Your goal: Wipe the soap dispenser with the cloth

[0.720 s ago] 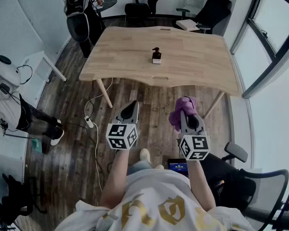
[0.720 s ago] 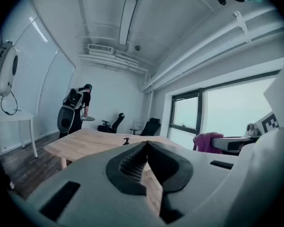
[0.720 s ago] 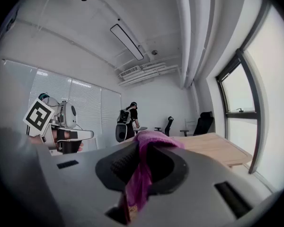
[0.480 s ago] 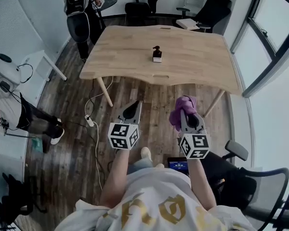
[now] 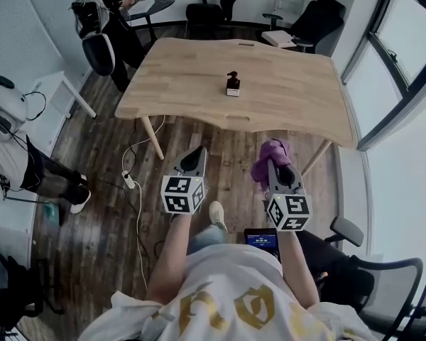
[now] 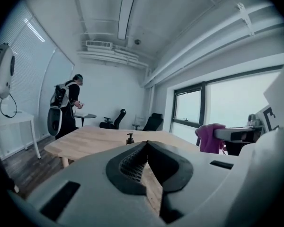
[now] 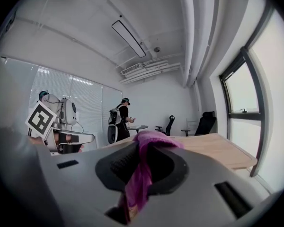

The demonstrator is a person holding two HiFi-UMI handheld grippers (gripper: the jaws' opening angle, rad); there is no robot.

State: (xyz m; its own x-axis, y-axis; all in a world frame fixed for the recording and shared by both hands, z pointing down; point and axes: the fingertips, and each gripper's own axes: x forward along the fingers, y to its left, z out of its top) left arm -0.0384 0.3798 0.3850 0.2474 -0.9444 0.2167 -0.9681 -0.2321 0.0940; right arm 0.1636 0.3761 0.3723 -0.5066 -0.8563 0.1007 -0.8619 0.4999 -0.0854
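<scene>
1. Little has changed in the last moment. The left gripper (image 5: 197, 152) and the right gripper (image 5: 277, 168) sit almost where they were, held out over the floor short of the near edge of the table (image 5: 298, 105).
2. The left gripper is clenched on nothing: its pads meet, and it aims nearly level at the table.
3. The right gripper grasps the purple cloth (image 5: 269, 155), as before. The cloth bunches over the tips and hangs down between the jaws.
4. The dispenser (image 5: 233, 84) stands upright near the middle of the table, well apart from both grippers and untouched.
5. The clearest change is the bystander (image 5: 99, 9) at the far left corner, who has shifted further left, away from the table.
6. For the task this means the wipe has not begun. The cloth is ready, but the whole approach is still to come.
7. The dispenser looks small and light, so a one-sided wipe may slide or tip it. The left gripper would likely need to open and steady it.
</scene>
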